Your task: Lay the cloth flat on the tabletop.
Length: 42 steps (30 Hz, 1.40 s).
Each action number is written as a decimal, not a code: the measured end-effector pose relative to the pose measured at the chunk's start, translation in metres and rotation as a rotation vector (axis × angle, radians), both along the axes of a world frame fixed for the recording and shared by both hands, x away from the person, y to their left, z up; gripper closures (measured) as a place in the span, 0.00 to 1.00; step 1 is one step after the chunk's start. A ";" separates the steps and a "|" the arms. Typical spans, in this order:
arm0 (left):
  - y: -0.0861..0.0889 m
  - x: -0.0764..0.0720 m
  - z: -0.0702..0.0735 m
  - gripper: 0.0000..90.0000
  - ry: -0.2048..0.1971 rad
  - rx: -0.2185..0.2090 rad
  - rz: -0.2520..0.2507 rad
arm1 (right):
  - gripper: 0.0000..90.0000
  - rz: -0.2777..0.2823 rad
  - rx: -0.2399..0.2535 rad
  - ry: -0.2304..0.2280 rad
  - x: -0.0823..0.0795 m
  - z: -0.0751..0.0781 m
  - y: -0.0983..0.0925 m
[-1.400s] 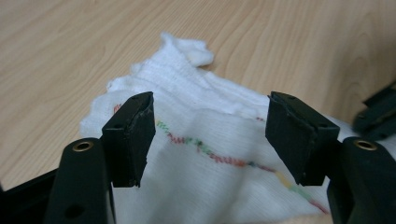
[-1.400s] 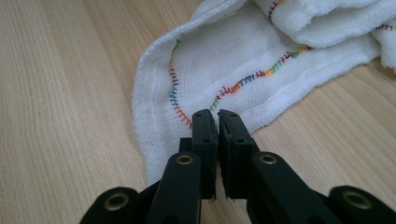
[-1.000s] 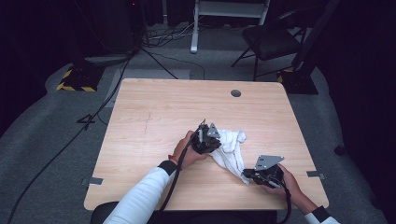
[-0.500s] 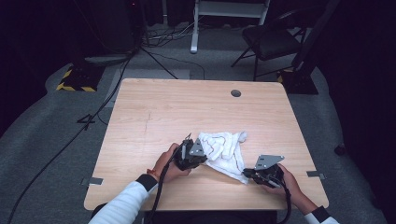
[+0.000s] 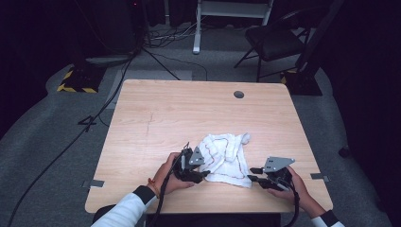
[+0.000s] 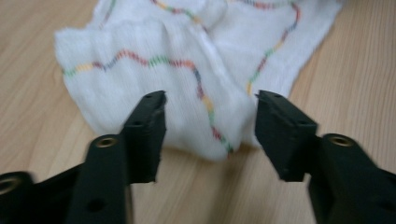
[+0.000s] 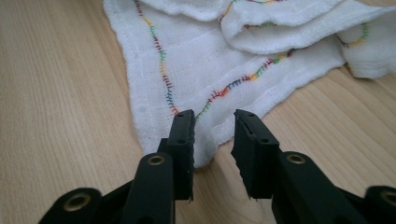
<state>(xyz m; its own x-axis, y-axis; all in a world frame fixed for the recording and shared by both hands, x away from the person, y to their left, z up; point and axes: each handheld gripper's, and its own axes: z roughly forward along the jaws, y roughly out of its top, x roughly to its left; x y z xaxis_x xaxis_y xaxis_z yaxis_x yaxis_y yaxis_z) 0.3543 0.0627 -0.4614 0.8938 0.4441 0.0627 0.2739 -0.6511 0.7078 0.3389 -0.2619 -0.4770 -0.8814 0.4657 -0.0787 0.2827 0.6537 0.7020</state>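
Note:
A white cloth [image 5: 227,153] with rainbow zigzag stitching lies crumpled on the near half of the wooden table [image 5: 165,109]. My left gripper [image 5: 203,173] sits at its left edge. In the left gripper view the jaws [image 6: 210,100] stand wide apart, having just been opening; the folded cloth [image 6: 154,46] lies just past them, untouched by the pads. My right gripper [image 5: 253,174] is at the cloth's near right corner. Its jaws [image 7: 214,116] have just been opening too and stand a little apart over the corner of the cloth [image 7: 210,60], not pressing on it.
A round cable hole [image 5: 239,94] is in the table's far right part. Grey tape tabs [image 5: 96,183] mark the near edge. Beyond the table stand a black chair [image 5: 274,40] and a white stand [image 5: 231,14]; cables [image 5: 94,118] run across the floor at left.
The left hand pulled back toward the near edge, drawing the cloth's upper edge with it, then let go. The right gripper stayed in place and released the corner. The cloth now lies flatter.

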 end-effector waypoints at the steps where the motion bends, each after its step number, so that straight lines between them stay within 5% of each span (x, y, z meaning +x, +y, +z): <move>1: -0.005 0.001 0.003 0.37 -0.007 -0.012 0.008 | 0.74 -0.006 0.004 0.002 0.000 0.001 -0.001; 3: -0.017 0.000 0.006 0.30 -0.010 -0.026 -0.011 | 0.68 0.006 0.010 0.019 0.000 0.001 0.000; 6: -0.037 -0.002 0.006 0.28 -0.047 0.016 -0.047 | 0.60 0.051 -0.014 0.020 -0.005 0.000 0.004; 10: -0.048 0.007 -0.004 0.29 -0.014 0.068 -0.050 | 0.52 0.090 -0.015 0.028 -0.009 -0.002 0.007; 16: -0.034 0.027 -0.015 0.45 0.076 0.048 -0.021 | 0.46 0.111 -0.022 0.034 -0.009 -0.005 0.008; 22: -0.024 0.030 -0.014 0.71 0.044 0.097 -0.047 | 0.45 0.118 -0.068 0.024 -0.010 -0.010 0.014; 26: -0.016 0.031 -0.009 0.86 0.028 0.094 -0.050 | 0.60 0.107 -0.071 0.003 -0.009 -0.011 0.013; 32: 0.003 0.033 -0.002 0.92 0.029 0.066 -0.018 | 0.87 0.079 -0.078 -0.035 -0.007 -0.010 0.009; 39: 0.027 0.033 0.000 0.96 0.049 0.045 0.008 | 0.95 0.043 -0.053 -0.079 -0.006 -0.002 0.003; 42: 0.033 0.031 0.000 0.89 0.043 0.053 -0.022 | 0.96 0.010 -0.024 -0.094 -0.004 0.003 -0.002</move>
